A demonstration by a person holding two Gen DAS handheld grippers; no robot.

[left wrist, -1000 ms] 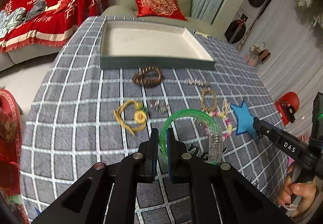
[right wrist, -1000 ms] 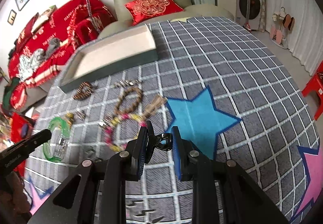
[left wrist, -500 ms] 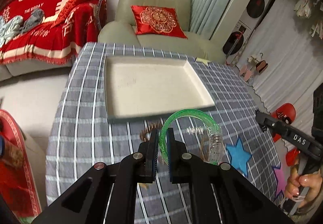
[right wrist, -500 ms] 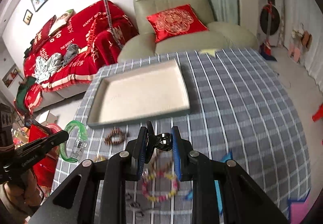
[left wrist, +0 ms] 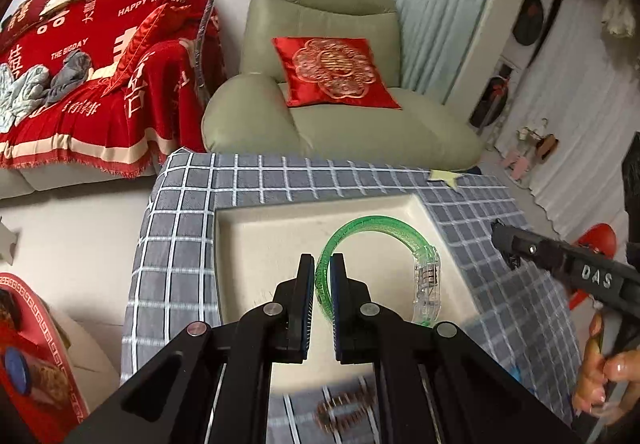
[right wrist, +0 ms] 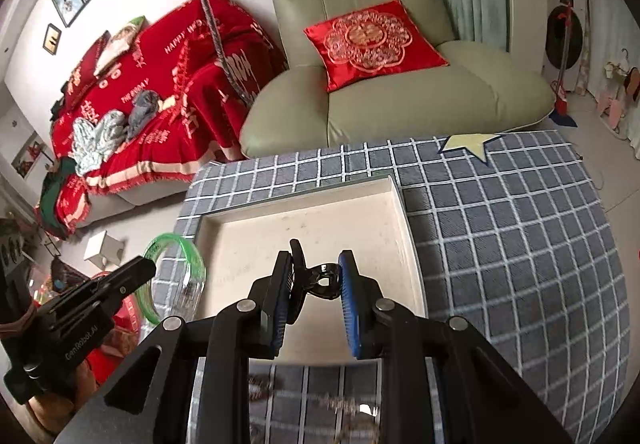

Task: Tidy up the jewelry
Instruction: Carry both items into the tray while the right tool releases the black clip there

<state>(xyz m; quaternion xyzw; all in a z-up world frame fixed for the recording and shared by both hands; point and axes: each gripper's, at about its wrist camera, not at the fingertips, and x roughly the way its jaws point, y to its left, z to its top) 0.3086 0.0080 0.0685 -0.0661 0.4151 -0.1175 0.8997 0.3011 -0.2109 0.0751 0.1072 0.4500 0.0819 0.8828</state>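
My left gripper [left wrist: 322,264] is shut on a green translucent bangle [left wrist: 372,228] with a clear clasp and holds it above the cream tray [left wrist: 256,244]. In the right wrist view the same bangle [right wrist: 176,244] hangs beyond the tray's left edge [right wrist: 208,236]. My right gripper [right wrist: 314,268] is shut on a small black hair clip [right wrist: 320,280], held over the tray's near half. A brown bead bracelet [left wrist: 340,410] lies blurred on the checked cloth below the left gripper.
The tray sits on a grey checked tablecloth [right wrist: 500,244]. A green armchair [left wrist: 328,84] with a red cushion stands behind the table. A red-covered sofa [left wrist: 88,84] is to the left. More jewelry lies blurred near the front [right wrist: 344,404].
Both grippers have lifted off the cloth and moved forward over the tray, carrying the bangle and the clip. The loose jewelry has dropped out of view below.
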